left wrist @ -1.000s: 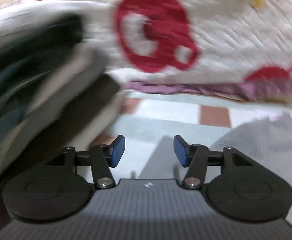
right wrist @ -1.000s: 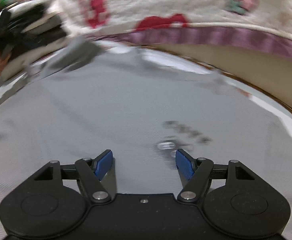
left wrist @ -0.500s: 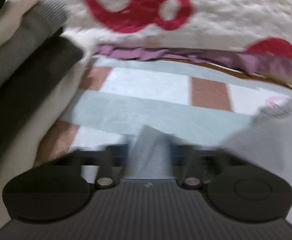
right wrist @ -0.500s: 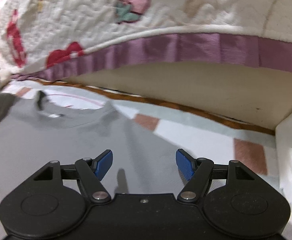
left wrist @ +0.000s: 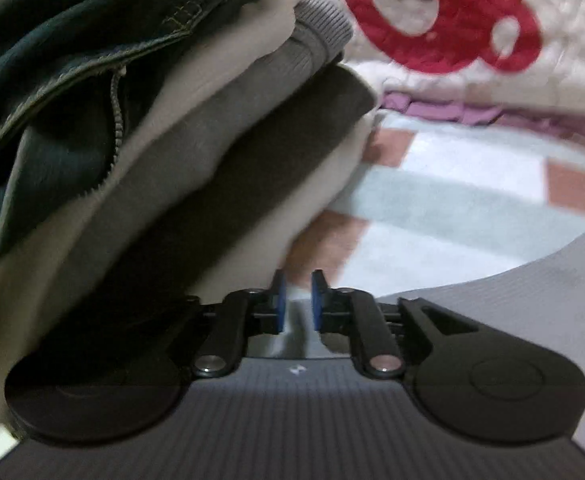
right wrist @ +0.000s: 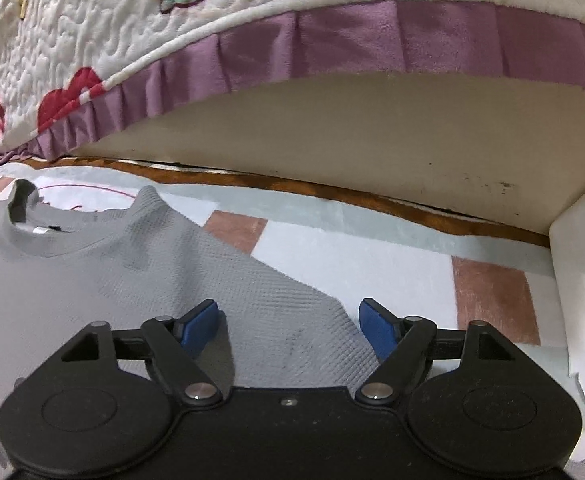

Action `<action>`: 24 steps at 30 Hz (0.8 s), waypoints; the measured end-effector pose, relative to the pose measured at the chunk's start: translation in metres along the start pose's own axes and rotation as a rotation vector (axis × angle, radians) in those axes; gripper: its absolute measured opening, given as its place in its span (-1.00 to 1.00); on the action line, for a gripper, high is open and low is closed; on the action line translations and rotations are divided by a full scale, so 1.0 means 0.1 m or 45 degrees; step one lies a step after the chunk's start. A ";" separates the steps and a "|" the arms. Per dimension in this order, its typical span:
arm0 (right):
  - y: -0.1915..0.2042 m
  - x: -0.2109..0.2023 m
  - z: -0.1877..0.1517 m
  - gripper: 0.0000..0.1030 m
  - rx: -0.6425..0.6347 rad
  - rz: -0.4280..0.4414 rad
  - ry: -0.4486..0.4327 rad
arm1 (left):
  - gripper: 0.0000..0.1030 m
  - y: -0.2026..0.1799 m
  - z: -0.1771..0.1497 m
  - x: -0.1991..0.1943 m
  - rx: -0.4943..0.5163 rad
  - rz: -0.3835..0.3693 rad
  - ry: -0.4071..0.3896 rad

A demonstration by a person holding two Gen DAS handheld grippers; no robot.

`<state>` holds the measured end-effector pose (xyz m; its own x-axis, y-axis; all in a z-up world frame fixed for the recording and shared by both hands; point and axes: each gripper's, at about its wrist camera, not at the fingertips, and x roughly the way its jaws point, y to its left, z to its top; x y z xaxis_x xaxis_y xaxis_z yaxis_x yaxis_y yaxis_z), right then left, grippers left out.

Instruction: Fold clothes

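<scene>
both views sit low, each just behind its own hand-held gripper, looking forward and downward along the fingers. the left wrist view, over the left hand-held gripper point(left wrist: 295, 300), is pressed close beside a stack of folded clothes point(left wrist: 196, 152) that fills its left half, with the checked mat point(left wrist: 444, 200) ahead. the right wrist view, over the right hand-held gripper point(right wrist: 288, 326), looks across the grey shirt point(right wrist: 228, 280) toward a bed's base. both views share the shirt, the mat and the white quilt point(right wrist: 92, 40) with its purple frill, hanging across the top.
</scene>
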<state>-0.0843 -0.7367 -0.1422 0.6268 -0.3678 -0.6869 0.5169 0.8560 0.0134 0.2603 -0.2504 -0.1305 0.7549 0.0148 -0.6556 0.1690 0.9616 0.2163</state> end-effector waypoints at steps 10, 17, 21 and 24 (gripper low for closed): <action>0.35 0.32 0.37 0.53 -0.103 0.307 0.013 | 0.37 -1.01 0.39 0.09 0.071 -0.534 0.010; 0.53 0.49 0.46 0.16 -0.185 0.296 -0.058 | 0.58 -1.59 0.44 0.27 0.445 -0.800 0.237; 0.46 0.49 0.51 -0.81 -0.080 0.388 -0.055 | 0.65 -1.69 0.33 0.18 0.407 -0.743 0.192; 0.50 0.48 0.49 -0.84 -0.092 0.345 -0.094 | -0.74 -1.82 0.37 0.02 0.442 -0.687 0.175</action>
<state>0.0004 -0.7292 -0.1389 0.7785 -0.1450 -0.6107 0.2834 0.9493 0.1359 0.2545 -0.4354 -0.1437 0.4232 -0.3879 -0.8188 0.7131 0.7001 0.0370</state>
